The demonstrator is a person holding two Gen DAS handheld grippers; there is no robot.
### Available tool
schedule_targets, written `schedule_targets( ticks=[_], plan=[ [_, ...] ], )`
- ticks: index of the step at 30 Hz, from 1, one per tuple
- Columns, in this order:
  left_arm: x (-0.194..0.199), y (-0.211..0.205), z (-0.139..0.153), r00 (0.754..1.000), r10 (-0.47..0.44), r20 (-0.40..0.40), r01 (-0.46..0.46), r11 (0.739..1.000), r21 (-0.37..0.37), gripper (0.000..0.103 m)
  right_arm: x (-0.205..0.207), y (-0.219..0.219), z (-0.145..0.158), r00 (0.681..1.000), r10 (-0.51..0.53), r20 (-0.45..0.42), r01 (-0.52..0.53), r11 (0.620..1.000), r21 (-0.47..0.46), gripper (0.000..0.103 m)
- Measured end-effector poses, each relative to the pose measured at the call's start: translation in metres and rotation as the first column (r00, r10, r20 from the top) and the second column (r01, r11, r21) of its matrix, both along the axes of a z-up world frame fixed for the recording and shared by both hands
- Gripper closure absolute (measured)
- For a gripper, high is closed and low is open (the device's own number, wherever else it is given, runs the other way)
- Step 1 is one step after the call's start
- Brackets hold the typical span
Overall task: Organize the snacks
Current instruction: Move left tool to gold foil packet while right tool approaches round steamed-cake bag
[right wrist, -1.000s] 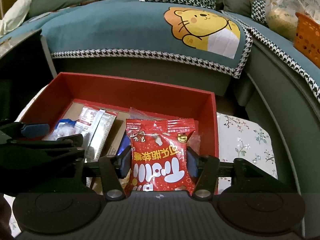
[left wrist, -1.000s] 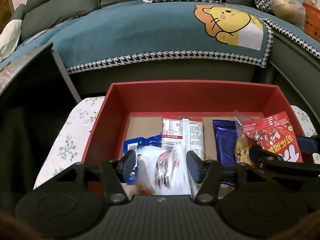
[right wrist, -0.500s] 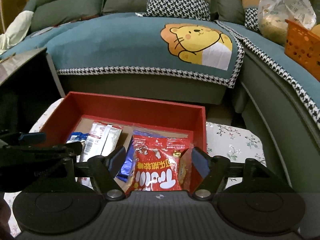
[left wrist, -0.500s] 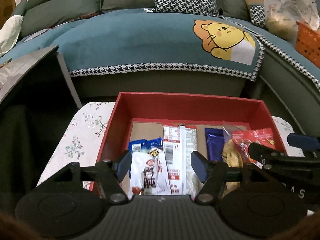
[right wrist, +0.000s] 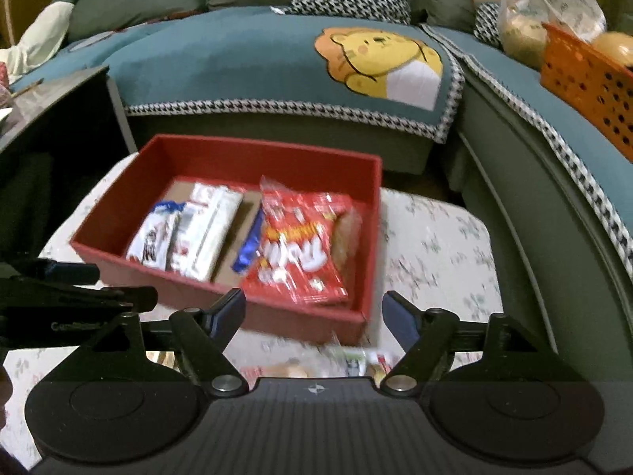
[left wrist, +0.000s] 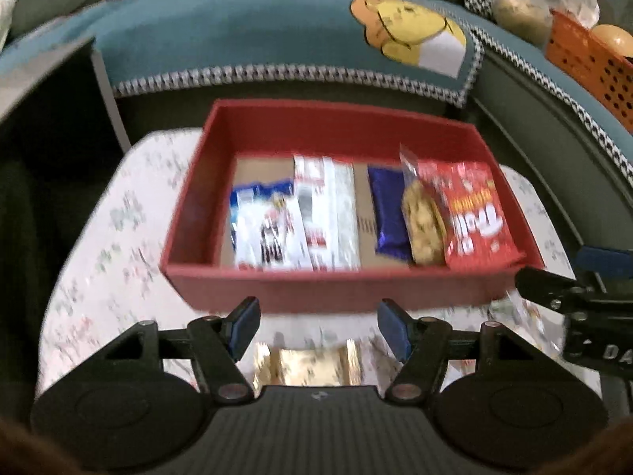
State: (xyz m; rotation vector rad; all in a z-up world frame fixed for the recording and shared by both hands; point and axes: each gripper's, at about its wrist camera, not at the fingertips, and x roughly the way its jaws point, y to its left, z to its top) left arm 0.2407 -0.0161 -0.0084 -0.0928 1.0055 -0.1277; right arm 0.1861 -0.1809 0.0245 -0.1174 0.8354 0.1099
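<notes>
Red box [left wrist: 348,130], on the flowered cloth [left wrist: 118,229]: we count five packets inside, all flat, long axes running from near wall to far wall.
- White-and-blue packet [left wrist: 265,229], by the left wall.
- White striped pack [left wrist: 328,213], beside it.
- Dark blue bar [left wrist: 385,213], right of centre.
- Clear cookie bag [left wrist: 421,213], and red packet [left wrist: 472,213], by the right wall.

We judge the task well along. Left outside, in front of the box: a gold packet [left wrist: 308,364], long axis crosswise, and blurred wrappers [right wrist: 356,356].

Left gripper [left wrist: 318,326]: jaws wide, holding nothing. Right gripper [right wrist: 314,314]: jaws opening, nothing between them.
</notes>
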Motion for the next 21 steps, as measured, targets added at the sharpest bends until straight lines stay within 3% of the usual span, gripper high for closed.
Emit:
schedule_targets(
  ticks=[9,21],
  plan=[
    [-0.009,-0.018,-0.004,0.999,-0.044,-0.027,0.044,0.999,-0.006,0.010,-0.012,-0.024,-0.020,0.994,-0.041,-0.102,0.044,0.999,0.029,0.020],
    [-0.010,-0.012,-0.013,0.996,-0.062,-0.068,0.062,0.998,-0.001,0.010,0.004,-0.004,-0.054,0.973,0.054,-0.222,-0.044,0.998,0.052,0.016]
  ],
)
